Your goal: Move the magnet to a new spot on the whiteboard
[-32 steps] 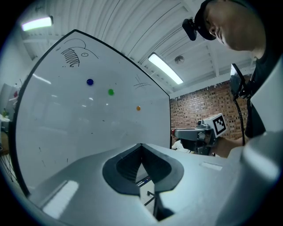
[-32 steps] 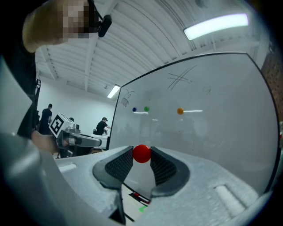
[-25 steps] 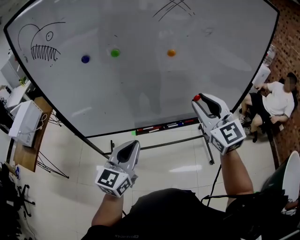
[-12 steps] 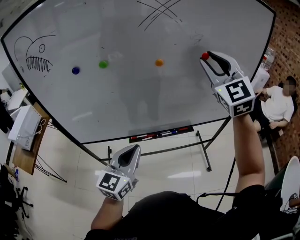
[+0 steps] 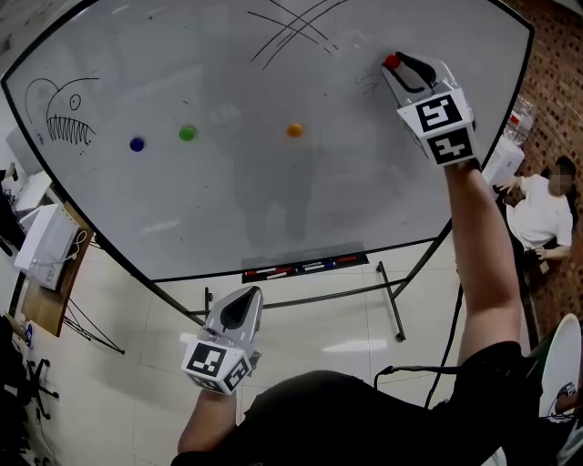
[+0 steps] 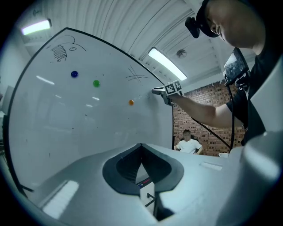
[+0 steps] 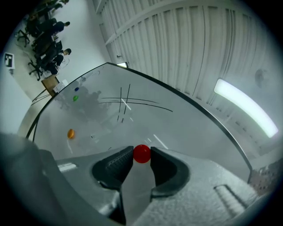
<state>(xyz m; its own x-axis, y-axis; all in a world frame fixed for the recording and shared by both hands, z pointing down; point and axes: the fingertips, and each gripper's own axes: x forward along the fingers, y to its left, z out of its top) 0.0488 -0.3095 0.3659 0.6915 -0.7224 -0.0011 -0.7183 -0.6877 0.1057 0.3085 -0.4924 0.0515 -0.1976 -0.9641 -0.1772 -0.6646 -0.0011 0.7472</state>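
The red round magnet (image 7: 142, 153) sits pinched between the tips of my right gripper (image 5: 393, 64), which is raised to the upper right of the whiteboard (image 5: 237, 200), close to its surface. In the head view the red magnet (image 5: 392, 61) shows at the gripper's tip beside faint scribbles. An orange magnet (image 5: 294, 130), a green magnet (image 5: 187, 133) and a blue magnet (image 5: 137, 144) stick to the board in a row further left. My left gripper (image 5: 237, 309) hangs low below the board with its jaws shut and nothing in them.
A marker tray (image 5: 305, 267) runs along the board's bottom edge on a metal stand (image 5: 392, 300). A fish drawing (image 5: 64, 118) is at the board's left, crossed lines (image 5: 287, 23) at the top. A seated person (image 5: 537, 214) is at the right, a desk (image 5: 46, 264) at the left.
My right gripper has risen with the red magnet from below the board's lower right edge up to its upper right area. The left gripper has stayed low.
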